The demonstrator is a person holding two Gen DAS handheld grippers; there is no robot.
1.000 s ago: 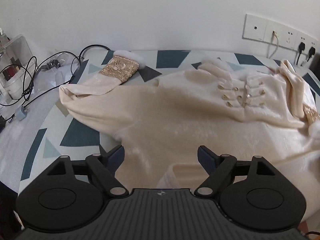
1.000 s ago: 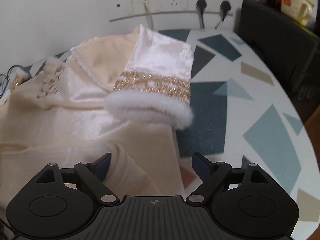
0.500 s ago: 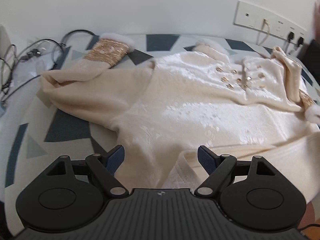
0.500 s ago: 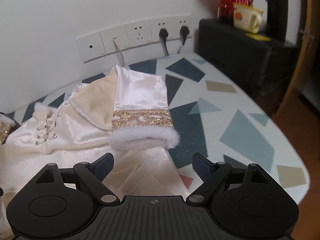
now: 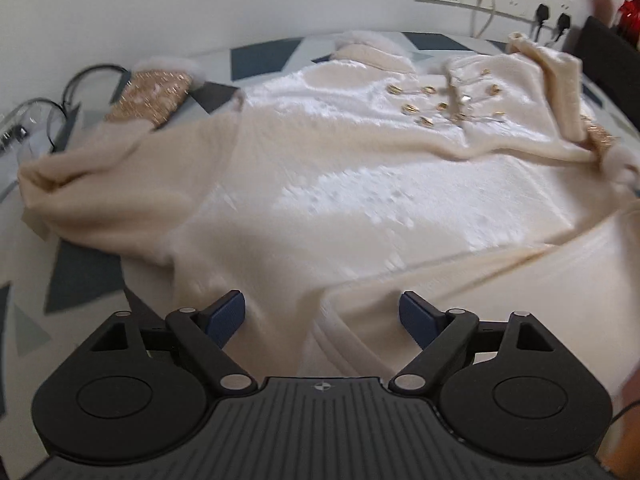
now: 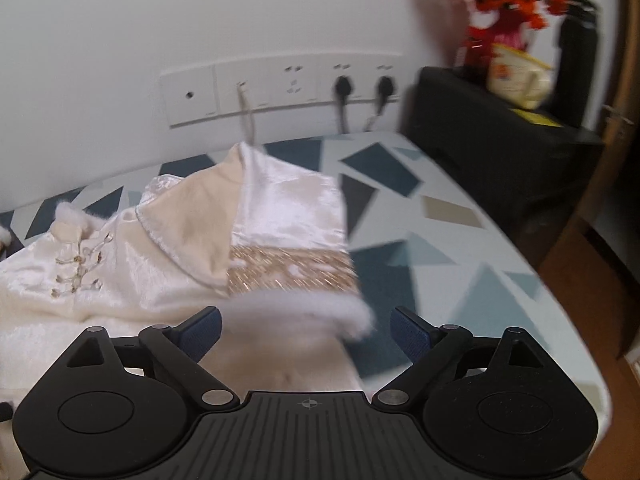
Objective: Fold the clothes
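Both sets of fingers are spread wide and pinching nothing, and both have just been opening a bit more. Between the fingers of the left gripper the bottom edge of the cream coat is showing, but the blue pads are not pressing it. Between the fingers of the right gripper the fluffy white edge of the right sleeve is showing, with no pad on it.

The coat is lying flat and face up on the table with the blue and grey shapes. Its right sleeve is already lying across the body. Its left sleeve is sticking out toward 10 o'clock in the left view, so I think that sleeve comes next.

To do it well, I think the fingers should be pinching the gold cuff, lifting it only a little, and laying it flat across the chest, clear of the gold clasps. The black cables are lying just beside that cuff, so the fingers should be keeping off them.

Both pictures are blurry. The coat's bottom edge is hiding under the grippers. Whether the pads are touching the cloth underneath is hard to tell.
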